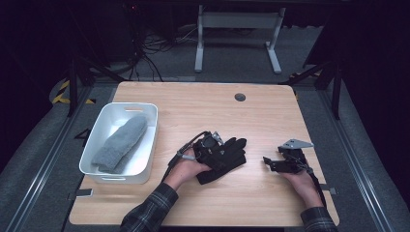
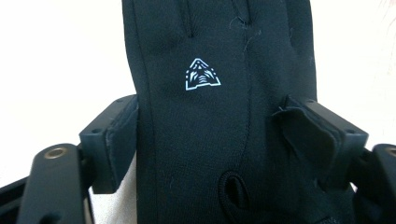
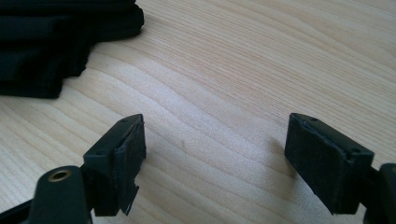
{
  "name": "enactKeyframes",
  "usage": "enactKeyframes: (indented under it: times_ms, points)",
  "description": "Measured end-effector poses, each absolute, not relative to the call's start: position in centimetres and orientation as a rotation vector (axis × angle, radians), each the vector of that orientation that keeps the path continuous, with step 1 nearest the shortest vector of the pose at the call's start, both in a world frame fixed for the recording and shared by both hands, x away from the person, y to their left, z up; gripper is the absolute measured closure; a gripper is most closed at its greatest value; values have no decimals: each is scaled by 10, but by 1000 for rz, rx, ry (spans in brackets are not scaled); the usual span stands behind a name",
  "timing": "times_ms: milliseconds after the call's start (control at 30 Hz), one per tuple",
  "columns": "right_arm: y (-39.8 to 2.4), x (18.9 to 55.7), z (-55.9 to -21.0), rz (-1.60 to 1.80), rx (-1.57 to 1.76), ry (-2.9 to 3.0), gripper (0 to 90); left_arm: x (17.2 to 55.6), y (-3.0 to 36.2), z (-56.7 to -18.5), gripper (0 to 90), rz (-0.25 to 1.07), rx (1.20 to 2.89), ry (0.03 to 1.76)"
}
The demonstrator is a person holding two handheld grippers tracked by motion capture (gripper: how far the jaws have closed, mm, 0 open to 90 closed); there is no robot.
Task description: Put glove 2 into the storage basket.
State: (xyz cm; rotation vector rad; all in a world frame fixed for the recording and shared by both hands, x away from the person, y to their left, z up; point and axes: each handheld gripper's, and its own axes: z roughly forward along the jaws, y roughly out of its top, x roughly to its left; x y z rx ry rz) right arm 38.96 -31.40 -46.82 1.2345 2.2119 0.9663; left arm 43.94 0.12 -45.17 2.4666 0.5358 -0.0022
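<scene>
Black stretch-fabric glove (image 2: 210,116): matte knit, stitched seams, small pale-blue triangular logo on the back, oval pull loop near the cuff. It lies flat near the middle of the light wood-grain table (image 1: 203,104), right of the white plastic bin (image 1: 98,130) holding a grey sock (image 1: 120,143).

Left gripper (image 2: 219,140): jaws straddle the glove's palm section, pads at both edges, the right one touching fabric. Can't tell if it's actually pinching.

Right gripper (image 3: 215,154): jaws wide apart over bare wood, just right of the glove.

Room: dark, grey carpet, cables, white desk frame beyond.

Glove's long axis runs cuff near the person's left hand (image 1: 186,169), fingers pointing away and to the right.
</scene>
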Motion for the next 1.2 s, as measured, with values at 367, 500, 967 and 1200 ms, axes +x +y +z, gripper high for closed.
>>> enactKeyframes:
  times_ms: [367, 500, 967, 1200]
  points:
    - [-314, 389, -468, 966, 1236, 2212, 213, 436, 2, -450, 482, -65, 2455, 480]
    - [-314, 389, -468, 966, 1236, 2212, 213, 436, 3, -450, 562, -110, 2444, 493]
    - [-314, 390, -468, 967, 1234, 2212, 214, 435, 2, -446, 666, -212, 2431, 522]
    - [-314, 390, -468, 967, 1233, 2213, 213, 428, -1, -436, 668, -192, 2448, 500]
